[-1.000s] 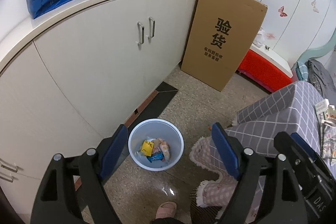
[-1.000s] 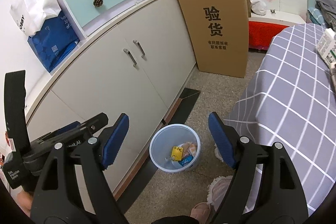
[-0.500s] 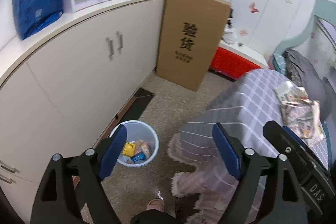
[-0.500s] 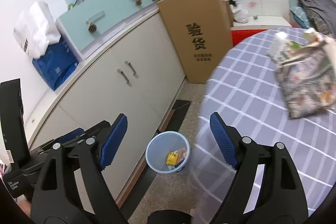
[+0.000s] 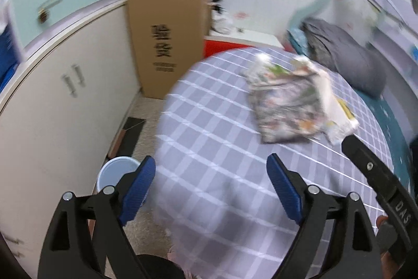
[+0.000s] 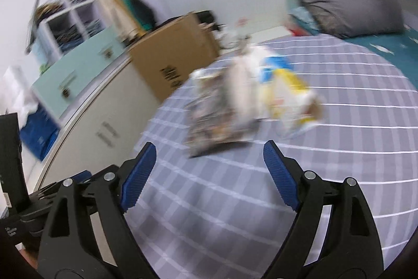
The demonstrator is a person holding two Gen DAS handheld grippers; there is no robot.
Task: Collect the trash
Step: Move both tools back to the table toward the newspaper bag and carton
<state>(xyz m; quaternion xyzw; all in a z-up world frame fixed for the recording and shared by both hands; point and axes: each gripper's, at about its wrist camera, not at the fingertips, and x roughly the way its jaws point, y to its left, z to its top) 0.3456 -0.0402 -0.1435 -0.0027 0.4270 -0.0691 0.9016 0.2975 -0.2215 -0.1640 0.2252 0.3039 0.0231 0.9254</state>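
A pile of trash lies on the round table with a grey checked cloth (image 5: 209, 148): a crumpled patterned wrapper (image 5: 284, 106), a white bag (image 5: 326, 93) and a yellow-and-white packet (image 6: 290, 96). The patterned wrapper also shows in the right wrist view (image 6: 216, 117). My left gripper (image 5: 210, 186) is open and empty above the table's near side. My right gripper (image 6: 209, 175) is open and empty, just short of the pile. The white bin (image 5: 115, 171) stands on the floor at the lower left, partly hidden by a left finger. Both views are blurred.
White cabinets (image 5: 65, 101) run along the left. A tall cardboard box (image 5: 167, 49) leans against them. A red box (image 5: 216, 46) sits behind the table. A grey pillow (image 6: 350, 7) lies on a teal bed (image 6: 392, 43) at the right.
Both grippers have swung up and to the right, away from the bin on the floor and over the table. The trash pile now lies ahead of them. Both stayed open.
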